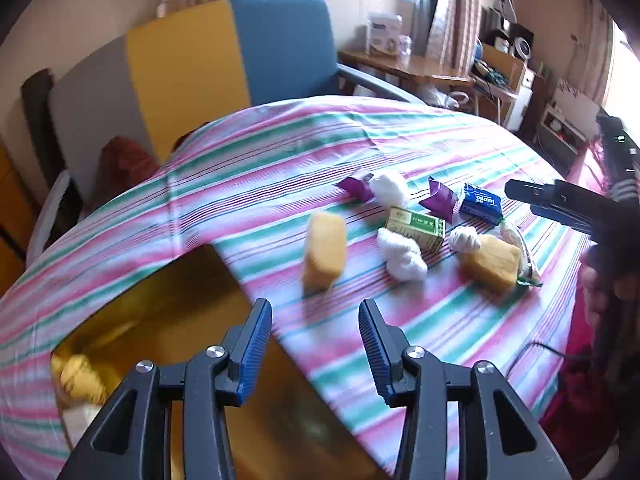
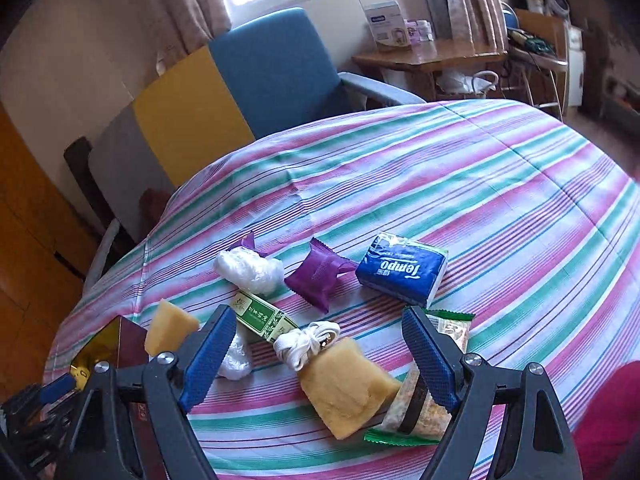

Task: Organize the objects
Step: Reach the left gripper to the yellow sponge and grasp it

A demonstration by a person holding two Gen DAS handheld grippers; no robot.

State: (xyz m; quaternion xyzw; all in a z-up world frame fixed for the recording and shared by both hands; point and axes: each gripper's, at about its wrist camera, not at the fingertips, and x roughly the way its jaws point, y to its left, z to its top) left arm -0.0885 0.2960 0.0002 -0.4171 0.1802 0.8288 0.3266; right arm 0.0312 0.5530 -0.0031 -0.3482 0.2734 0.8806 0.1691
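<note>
Sponge (image 1: pixel 324 250) yellow, blocky, porous, on striped cloth (image 1: pixel 280 152); L gripper (image 1: pixel 315 346) & R gripper (image 2: pixel 318 354) gaping, empty.

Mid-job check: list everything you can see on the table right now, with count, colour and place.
sponge blocks: 2, yellow, one between the right gripper's fingers, one left near the box
box: 1, gold inside, left edge
tissue pack: 1, blue, far right
purple packets: 2, behind the pile
green carton: 1, centre
white plastic wads: 2, centre
white cord: 1, coiled, beside near sponge
snack packet: 1, green-edged, right
tablecloth: 1, striped
left gripper: open
right gripper: open
</note>
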